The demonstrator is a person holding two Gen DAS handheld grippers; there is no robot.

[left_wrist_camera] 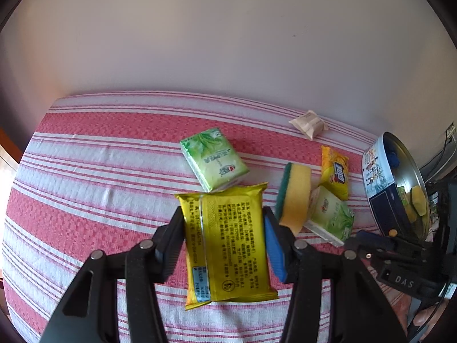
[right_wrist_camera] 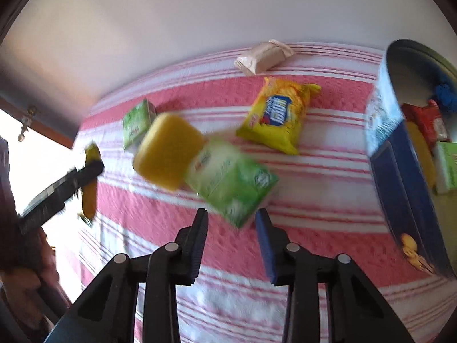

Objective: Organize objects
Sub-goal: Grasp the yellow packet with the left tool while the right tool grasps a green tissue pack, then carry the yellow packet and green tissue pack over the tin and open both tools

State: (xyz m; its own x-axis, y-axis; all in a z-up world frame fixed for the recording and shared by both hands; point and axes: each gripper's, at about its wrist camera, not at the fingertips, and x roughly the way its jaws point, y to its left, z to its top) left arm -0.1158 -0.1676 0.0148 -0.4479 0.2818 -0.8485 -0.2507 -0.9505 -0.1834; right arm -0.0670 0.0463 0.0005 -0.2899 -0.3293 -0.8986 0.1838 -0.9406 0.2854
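My left gripper [left_wrist_camera: 224, 223] is shut on a large yellow packet [left_wrist_camera: 228, 245] and holds it above the striped cloth. In the right wrist view that packet [right_wrist_camera: 90, 183] shows edge-on at the far left. My right gripper [right_wrist_camera: 231, 220] is open and empty, just short of a green tissue pack [right_wrist_camera: 231, 180]. A yellow sponge [right_wrist_camera: 168, 154] leans on that pack. A second green tissue pack [left_wrist_camera: 212, 158] lies beyond the left gripper. A yellow snack bag [right_wrist_camera: 275, 114] and a beige packet [right_wrist_camera: 264, 55] lie farther back.
A round blue tin [right_wrist_camera: 382, 120] stands tilted at the right, with a red packet, a green pack and other items inside. The red and white striped cloth [left_wrist_camera: 94, 165] ends at a pale wall behind. The left side drops off at a wooden edge.
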